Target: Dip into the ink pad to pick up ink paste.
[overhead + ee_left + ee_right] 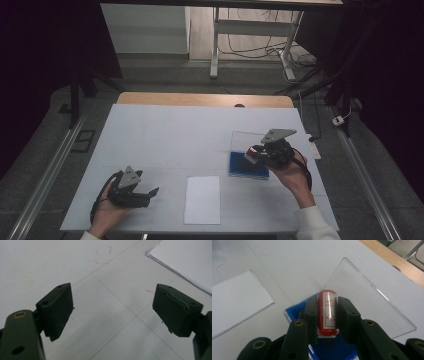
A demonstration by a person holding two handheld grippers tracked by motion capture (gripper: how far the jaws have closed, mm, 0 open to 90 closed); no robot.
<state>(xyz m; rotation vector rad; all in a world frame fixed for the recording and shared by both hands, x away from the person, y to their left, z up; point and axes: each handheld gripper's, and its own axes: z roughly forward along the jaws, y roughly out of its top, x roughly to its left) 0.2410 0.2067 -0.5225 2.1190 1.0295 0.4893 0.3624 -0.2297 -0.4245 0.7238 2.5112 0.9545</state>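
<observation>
Stamp (327, 312): red cylinder, clamped between the jaws of the right gripper (327, 317), held just above the blue ink pad (247, 166). Clear lid (367, 297): raised behind the pad. Paper (202, 199): left of the pad. Left gripper (150, 192): jaws wide apart, holding nothing, well left of the pad.

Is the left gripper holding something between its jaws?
No, the left gripper has its jaws spread wide apart, with the bare white table between them and the paper sheets lying off to one side.
</observation>
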